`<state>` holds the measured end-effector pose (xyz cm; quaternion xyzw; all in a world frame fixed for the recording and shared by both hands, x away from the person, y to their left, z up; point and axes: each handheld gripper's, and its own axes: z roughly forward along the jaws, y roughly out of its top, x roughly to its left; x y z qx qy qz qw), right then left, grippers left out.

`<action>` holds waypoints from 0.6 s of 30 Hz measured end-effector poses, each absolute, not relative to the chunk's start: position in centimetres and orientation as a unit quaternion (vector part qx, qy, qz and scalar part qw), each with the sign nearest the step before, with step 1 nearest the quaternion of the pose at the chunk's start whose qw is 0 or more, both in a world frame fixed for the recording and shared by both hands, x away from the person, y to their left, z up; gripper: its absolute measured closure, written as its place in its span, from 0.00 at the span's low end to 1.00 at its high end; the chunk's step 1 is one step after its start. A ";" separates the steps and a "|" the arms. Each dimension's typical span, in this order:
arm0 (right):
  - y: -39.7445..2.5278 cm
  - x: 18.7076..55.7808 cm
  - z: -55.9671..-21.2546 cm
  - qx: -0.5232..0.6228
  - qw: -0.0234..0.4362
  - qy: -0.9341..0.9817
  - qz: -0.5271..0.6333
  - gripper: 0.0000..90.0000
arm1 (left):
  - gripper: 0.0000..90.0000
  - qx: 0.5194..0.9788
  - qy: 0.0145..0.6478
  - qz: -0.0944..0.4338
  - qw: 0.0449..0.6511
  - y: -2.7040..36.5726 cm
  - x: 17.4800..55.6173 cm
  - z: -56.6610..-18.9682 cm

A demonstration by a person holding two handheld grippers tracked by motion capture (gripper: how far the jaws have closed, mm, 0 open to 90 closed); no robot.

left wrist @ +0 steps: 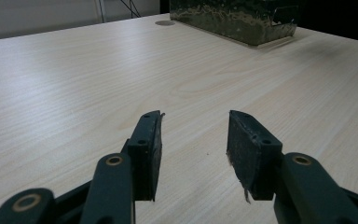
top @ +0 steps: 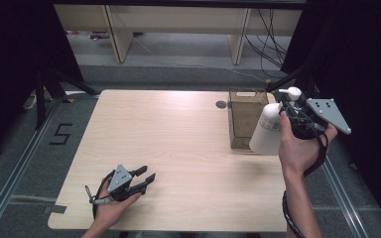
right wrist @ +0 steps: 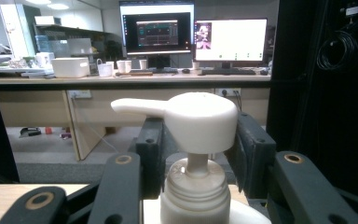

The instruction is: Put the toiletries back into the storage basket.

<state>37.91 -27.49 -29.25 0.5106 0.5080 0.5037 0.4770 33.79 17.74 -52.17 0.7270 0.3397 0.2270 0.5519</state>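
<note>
The right gripper (top: 291, 118) has its black fingers (right wrist: 254, 154) clamped on the neck of a white pump bottle (top: 269, 129), one finger on each side just under the pump head (right wrist: 193, 119), whose spout points to the left in the right gripper view. The person's right hand (top: 297, 144) holds the gripper raised off the desk (top: 178, 148), with the bottle tilted and hanging just beside the right wall of the brown basket (top: 245, 119), its base lower than the basket's rim. A grey three-cornered plate (top: 330, 113) sits on top of this gripper, on the side away from the basket.

The brown basket stands on the desk near its far right corner, open at the top, with a small round grommet (top: 221, 104) in the desk surface just to its left. In the left gripper view the basket's lower wall (left wrist: 235, 21) shows at the far end of the pale wood.

The left gripper (top: 146, 177) lies well apart from the basket, near the front left of the desk, held low over the wood in the person's left hand (top: 111, 201). Its fingers (left wrist: 147, 151) are apart, with bare desk showing between the pads and nothing held.

Beyond the basket, across the floor, stand a long office bench (right wrist: 130, 81) and two lit monitors (right wrist: 158, 30).
</note>
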 end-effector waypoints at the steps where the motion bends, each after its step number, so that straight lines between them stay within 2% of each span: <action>1: -27.6 38.1 -29.3 0.512 0.477 0.506 0.505 0.67 | 0.61 0.727 0.340 0.227 0.552 17.7 33.8 -52.2; 18: -28.2 39.7 -29.2 0.517 0.481 0.506 0.495 0.67 | 0.61 0.730 0.343 0.229 0.545 17.8 33.7 -52.1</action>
